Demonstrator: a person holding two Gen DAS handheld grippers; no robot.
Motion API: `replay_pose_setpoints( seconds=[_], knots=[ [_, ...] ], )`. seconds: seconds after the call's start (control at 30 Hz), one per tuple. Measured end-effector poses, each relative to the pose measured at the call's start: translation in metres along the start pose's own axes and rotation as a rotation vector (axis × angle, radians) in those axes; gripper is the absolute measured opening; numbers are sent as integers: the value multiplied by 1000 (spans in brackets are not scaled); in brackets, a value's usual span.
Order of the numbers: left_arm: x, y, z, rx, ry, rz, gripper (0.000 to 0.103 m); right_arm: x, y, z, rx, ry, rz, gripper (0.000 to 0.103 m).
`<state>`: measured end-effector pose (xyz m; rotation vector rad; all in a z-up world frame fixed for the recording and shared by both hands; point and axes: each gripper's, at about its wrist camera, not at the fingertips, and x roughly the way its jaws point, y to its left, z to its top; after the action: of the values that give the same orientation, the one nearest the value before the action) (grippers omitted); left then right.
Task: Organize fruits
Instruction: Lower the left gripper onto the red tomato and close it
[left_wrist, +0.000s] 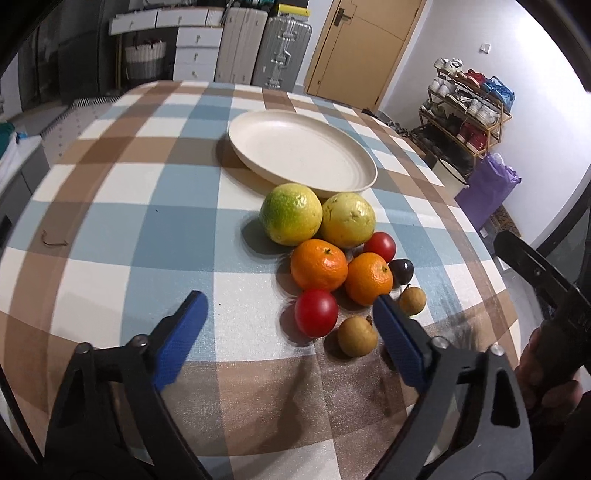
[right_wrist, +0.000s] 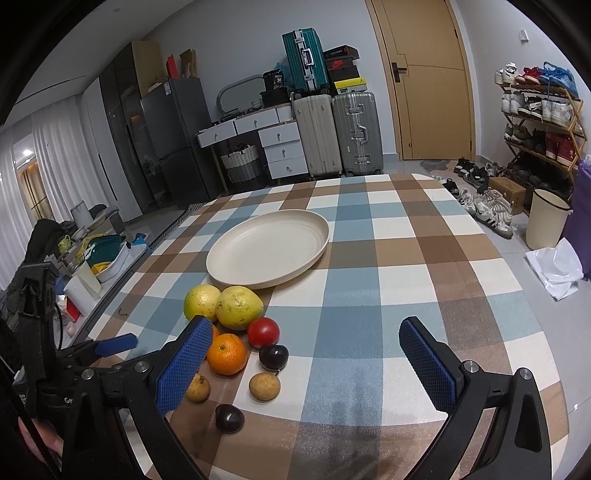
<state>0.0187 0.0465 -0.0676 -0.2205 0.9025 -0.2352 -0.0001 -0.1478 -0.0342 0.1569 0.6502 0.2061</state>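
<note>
An empty cream plate lies on the checked tablecloth. In front of it sits a cluster of fruit: a green-yellow citrus, a yellow guava, two oranges, two red tomatoes, dark plums and small brown longans. My left gripper is open and empty, just short of the fruit. My right gripper is open and empty, to the right of the cluster.
The table edge drops off at the right toward a shoe rack, a cream bin and a purple bag. Suitcases and drawers stand beyond the far edge. The right gripper's body shows at the right of the left wrist view.
</note>
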Motion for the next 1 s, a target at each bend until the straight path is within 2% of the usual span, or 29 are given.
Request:
replay_pose_setpoints(
  seconds=[0.33, 0.5, 0.57, 0.73, 1.0],
  knots=[
    [20, 1, 4, 9, 62, -12, 59, 3, -1, -1, 2, 10, 2, 103],
    [23, -5, 3, 34, 77, -46, 44, 5, -1, -1, 3, 15, 5, 103],
    [26, -9, 3, 49, 85, -42, 43, 5, -1, -1, 4, 15, 5, 103],
    [31, -13, 0, 55, 101, -48, 27, 5, 0, -2, 4, 16, 6, 103],
    [28, -9, -2, 51, 90, -69, 24, 8, -1, -2, 10, 27, 17, 103]
  ],
)
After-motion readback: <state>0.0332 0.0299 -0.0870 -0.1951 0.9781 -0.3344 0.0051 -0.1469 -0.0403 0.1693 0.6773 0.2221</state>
